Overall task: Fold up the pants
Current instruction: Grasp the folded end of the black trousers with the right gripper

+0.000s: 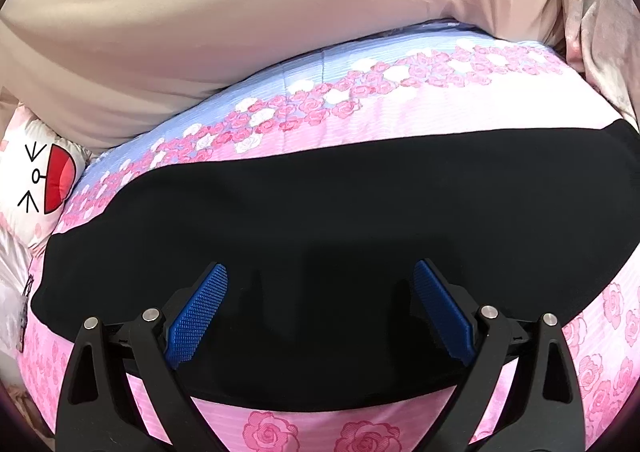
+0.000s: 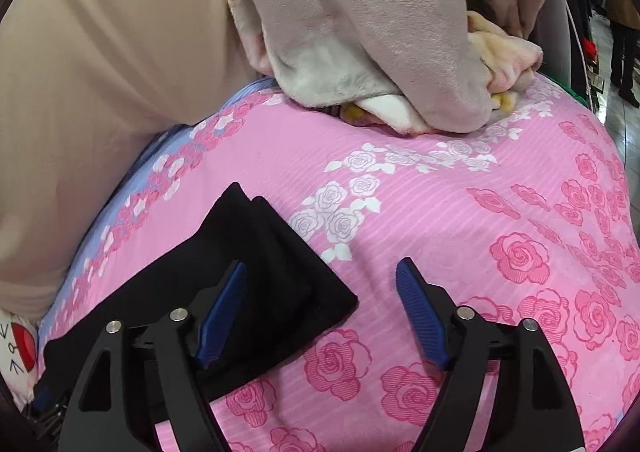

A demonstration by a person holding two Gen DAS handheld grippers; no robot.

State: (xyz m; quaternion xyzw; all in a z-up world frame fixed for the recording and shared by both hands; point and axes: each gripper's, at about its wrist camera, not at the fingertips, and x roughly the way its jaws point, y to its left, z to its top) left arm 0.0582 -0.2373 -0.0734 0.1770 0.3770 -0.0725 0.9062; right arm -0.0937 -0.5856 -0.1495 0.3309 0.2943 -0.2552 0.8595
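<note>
Black pants (image 1: pixel 320 207) lie flat in a long band across a pink rose-print bed sheet (image 1: pixel 440 107). My left gripper (image 1: pixel 320 284) is open and empty just above the middle of the pants. In the right wrist view the pants' end (image 2: pixel 256 276) lies at the lower left, its two layered corners pointing away. My right gripper (image 2: pixel 320 280) is open and empty over that end's right edge, its left finger (image 2: pixel 220 312) above the black cloth and its right finger (image 2: pixel 420 312) above the bare sheet (image 2: pixel 440 211).
A beige quilt (image 1: pixel 200 31) is heaped along the far side of the bed. A grey plush blanket (image 2: pixel 360 31) is bunched at the far end. A white pillow with a cartoon face (image 1: pixel 44 179) lies at the left. The floor (image 2: pixel 624 123) shows beyond the bed's right edge.
</note>
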